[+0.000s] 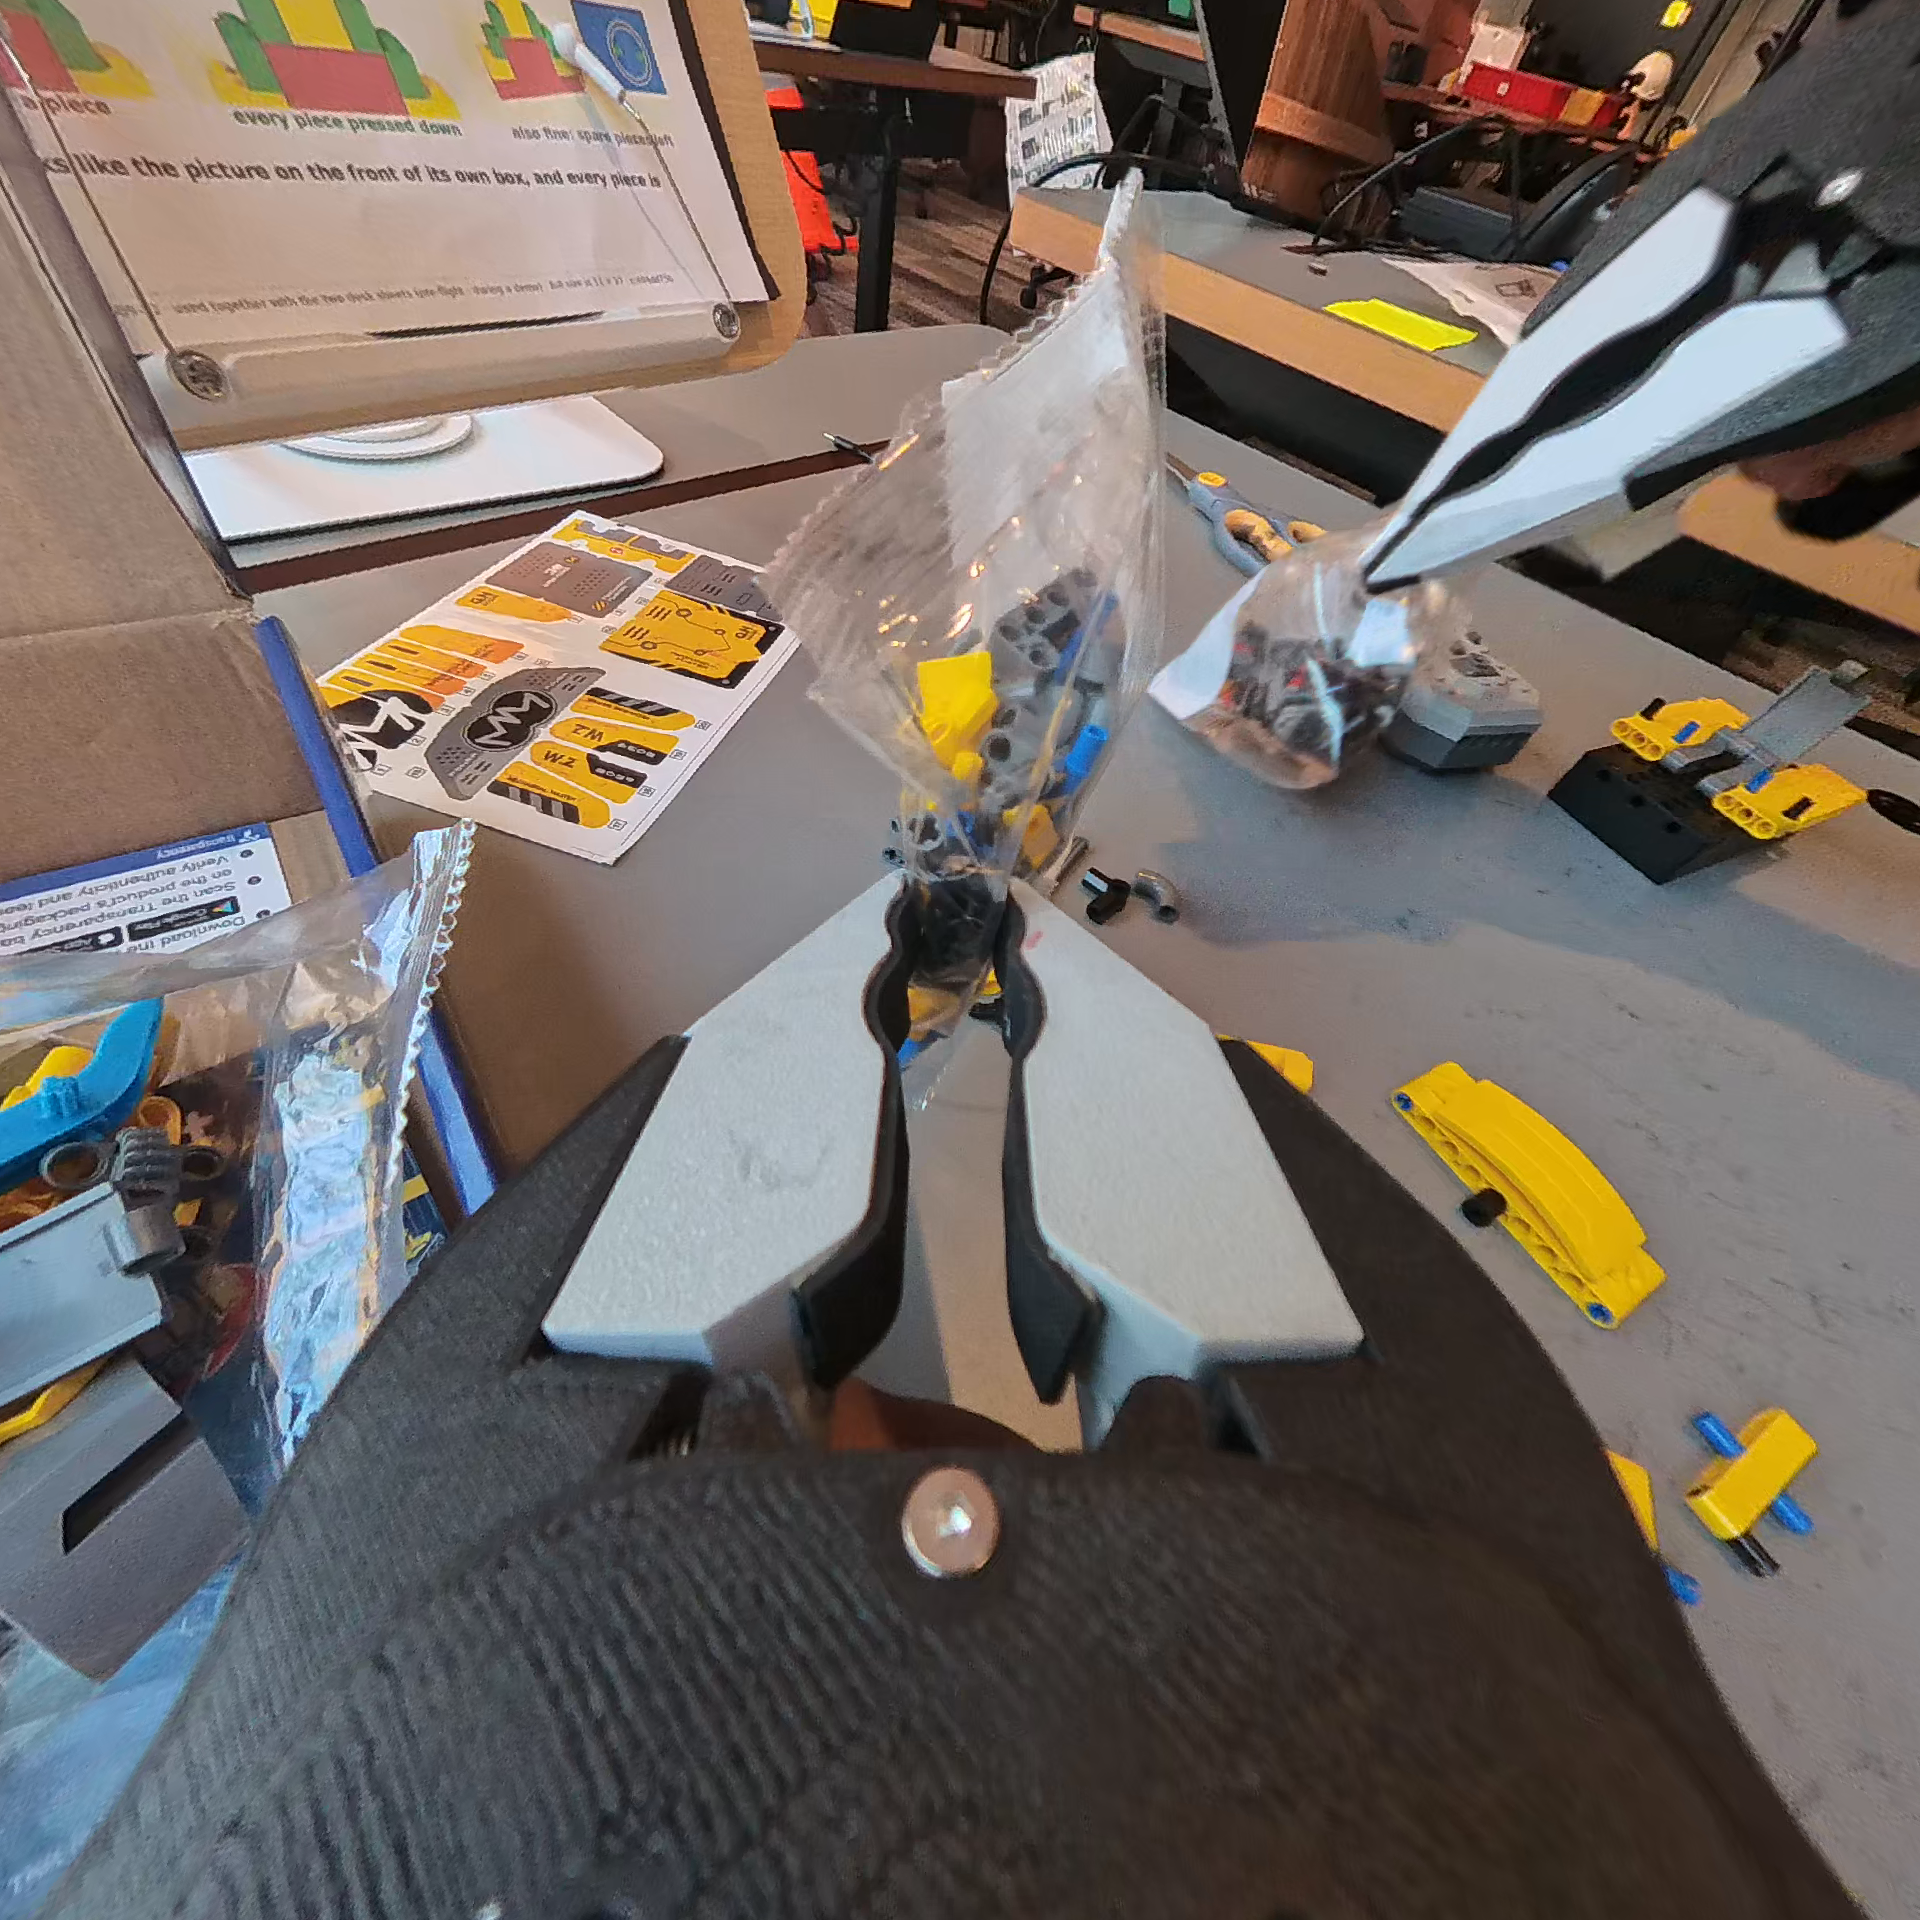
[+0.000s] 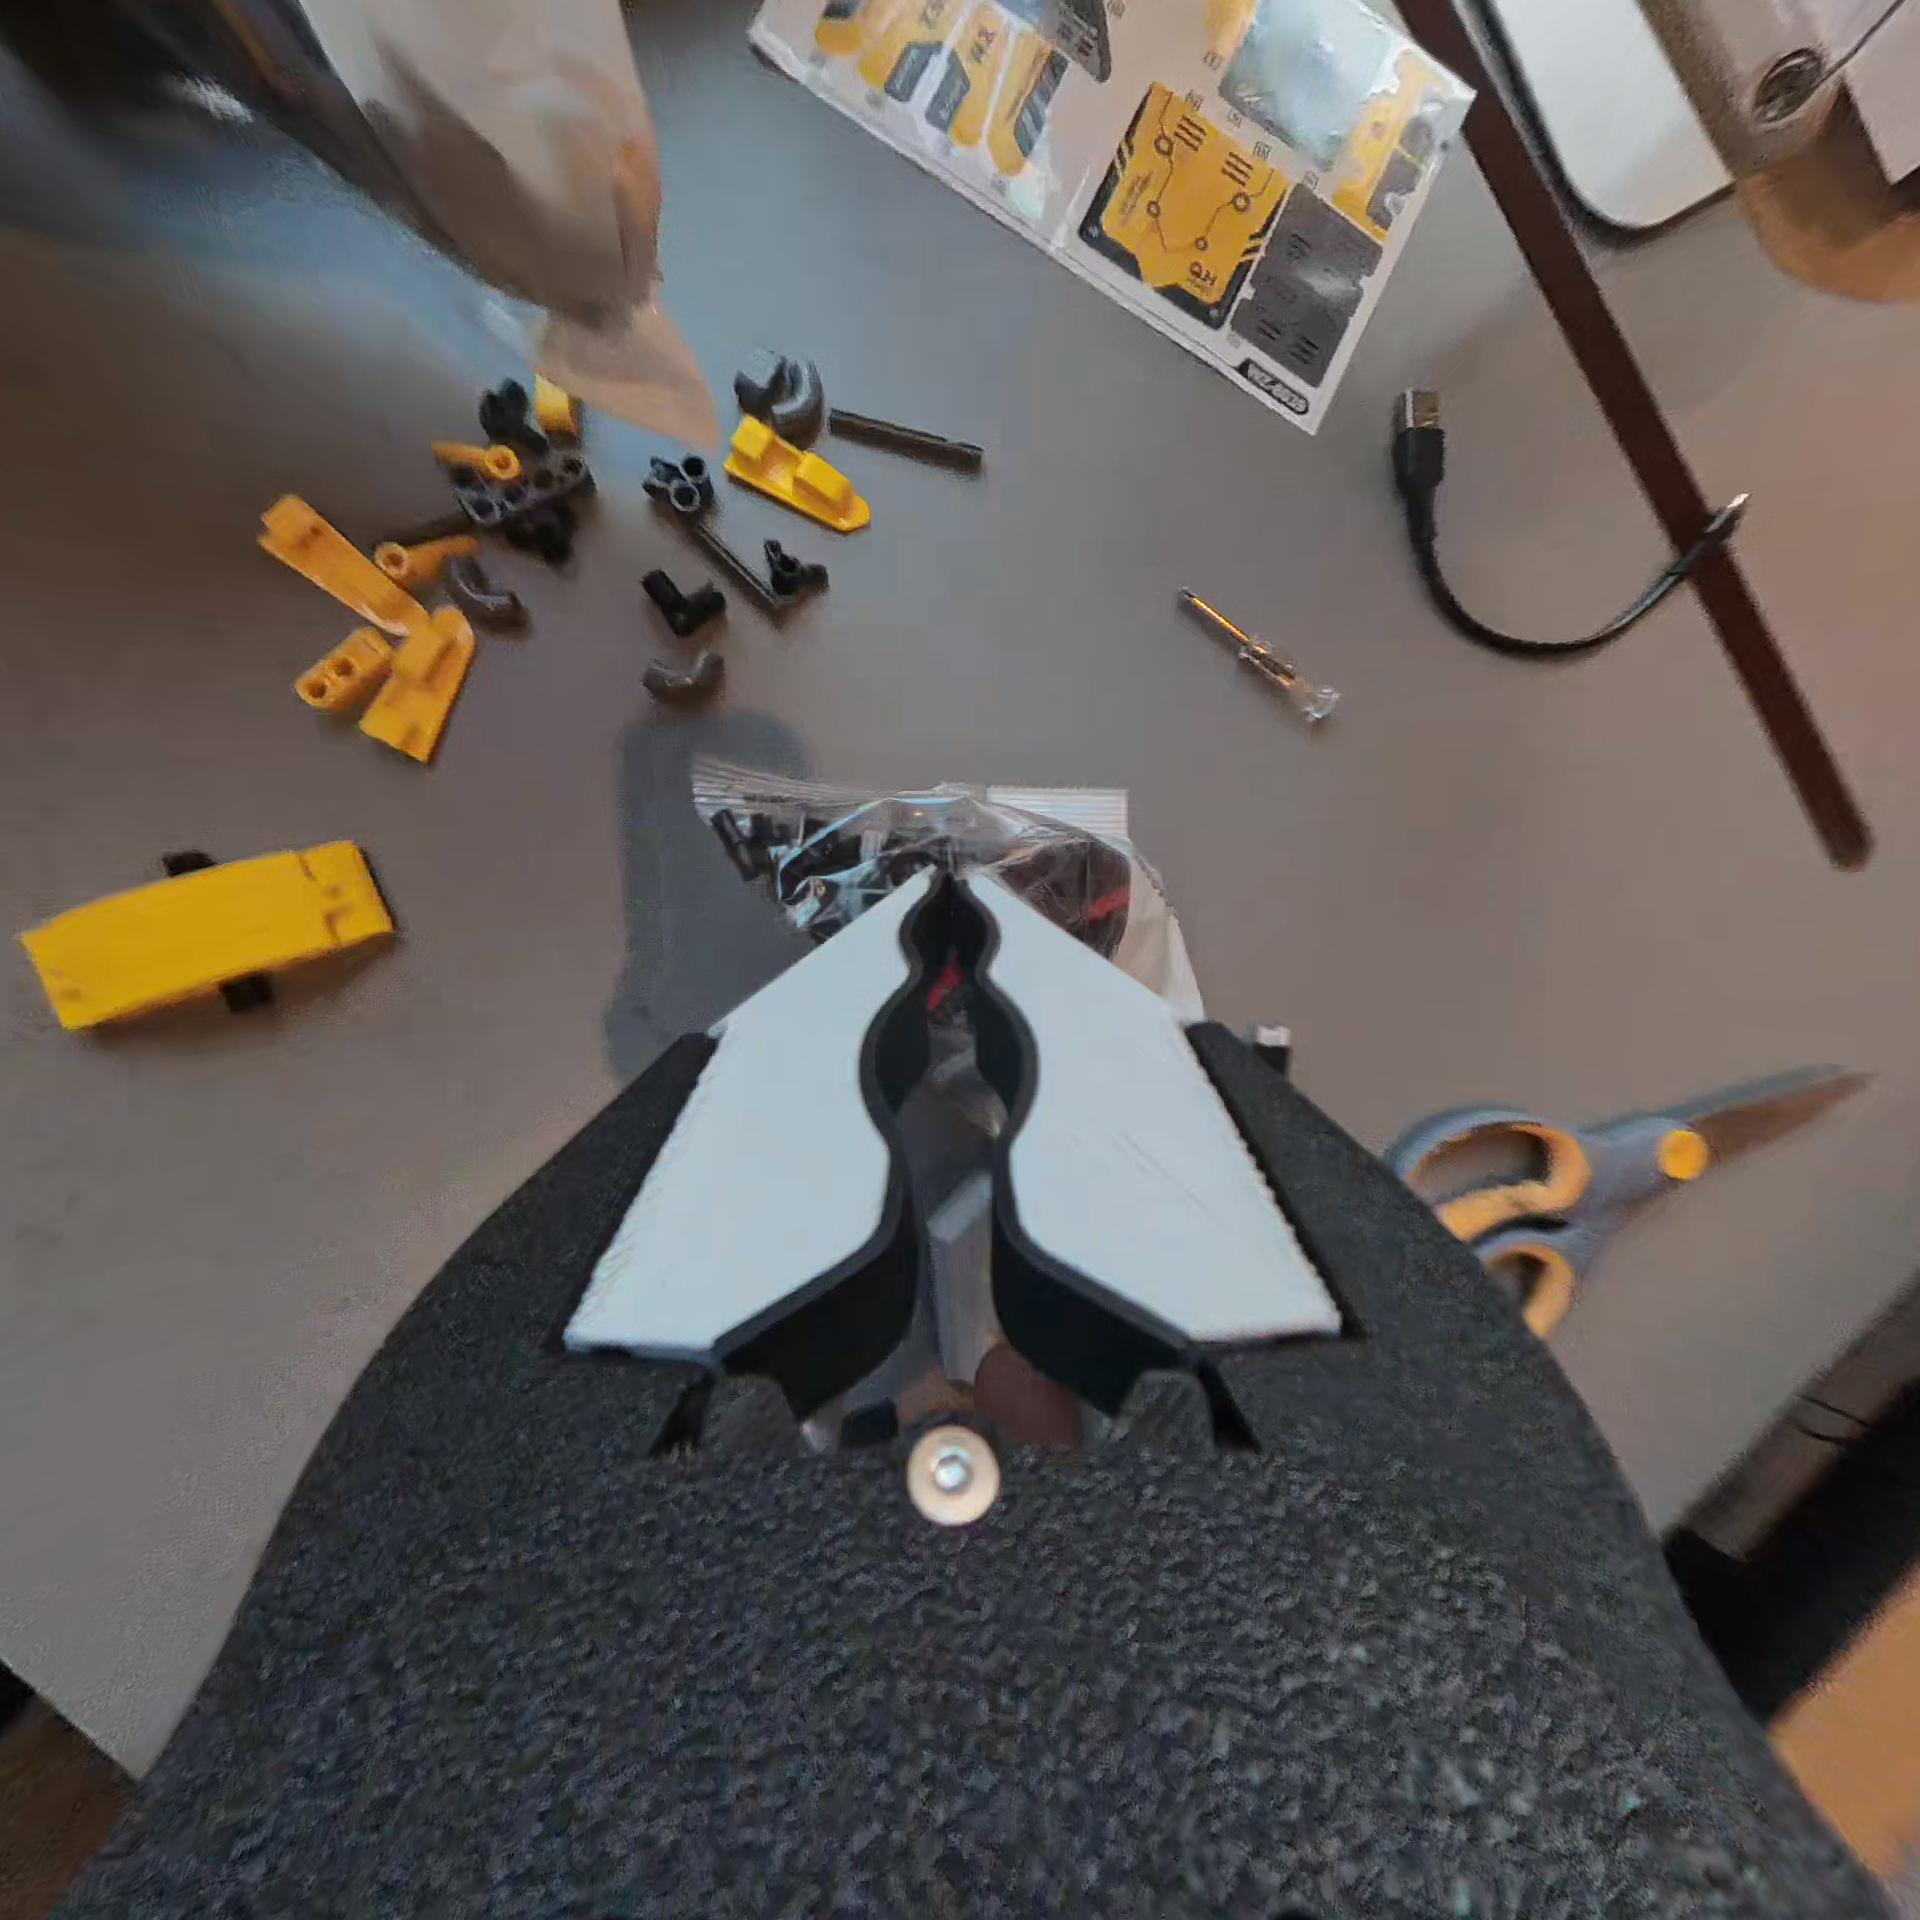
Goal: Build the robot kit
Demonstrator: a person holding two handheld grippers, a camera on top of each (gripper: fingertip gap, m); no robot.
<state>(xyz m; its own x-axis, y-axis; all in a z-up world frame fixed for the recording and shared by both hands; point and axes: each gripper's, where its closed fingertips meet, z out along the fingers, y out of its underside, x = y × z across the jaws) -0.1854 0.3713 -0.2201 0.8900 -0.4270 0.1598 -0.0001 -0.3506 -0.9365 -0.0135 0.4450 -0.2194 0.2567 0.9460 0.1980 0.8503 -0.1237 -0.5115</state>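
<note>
My left gripper (image 1: 951,914) is shut on a clear plastic bag (image 1: 997,540) of yellow, blue and grey building pieces, and holds it upright above the grey table (image 1: 1351,987). My right gripper (image 2: 948,883) is shut on a smaller clear bag (image 2: 894,831) of mostly black pieces. In the left wrist view that gripper (image 1: 1377,571) comes in from the upper right and holds the small bag (image 1: 1299,686) just above the table. Loose yellow and black pieces (image 2: 540,540) lie on the table beyond the right gripper.
A sticker sheet (image 1: 561,686) lies on the table. An open cardboard box (image 1: 156,1091) with bagged parts stands at the left. A partly built black and yellow assembly (image 1: 1704,790), a curved yellow panel (image 1: 1527,1195), scissors (image 2: 1558,1174), a cable (image 2: 1455,561) and a sign stand (image 1: 416,457) are around. Spacing between my two grippers at the tips: around 20 cm. About 15 cm separates my left fingertips from the curved yellow panel (image 1: 1527,1195). It is also in sight in the right wrist view (image 2: 163,890).
</note>
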